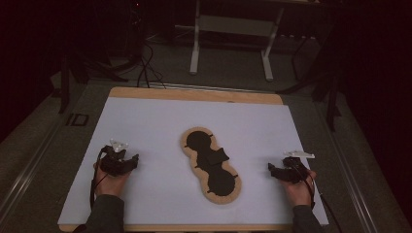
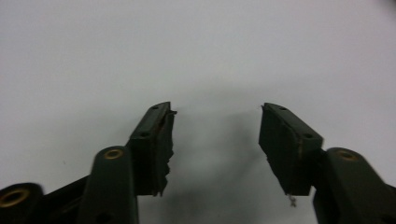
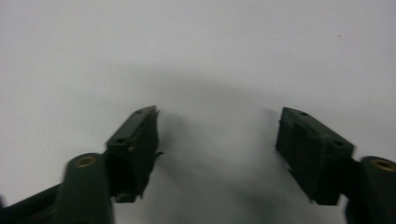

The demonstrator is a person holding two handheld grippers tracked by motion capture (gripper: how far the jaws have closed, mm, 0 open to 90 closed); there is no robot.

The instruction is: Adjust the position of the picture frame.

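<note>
Dim room; the far background is lost in dark. A white mat (image 1: 160,126) covers the desk (image 1: 194,93), whose wooden edge shows at the far side. Mid-mat lies a wooden peanut-shaped board (image 1: 212,164), long axis slanting from far-left to near-right, with two round black recesses and a small black piece (image 1: 214,158) at its waist; the piece's exact shape is hard to make out.

Left tongs (image 1: 132,162) rest on the mat well left of the board, released, nothing between the jaws. Right tongs (image 1: 272,169) sit well right of it, likewise spread and empty. Both forearms are cut off at the bottom edge. The gripper views give blurred jaws over bare white mat.
</note>
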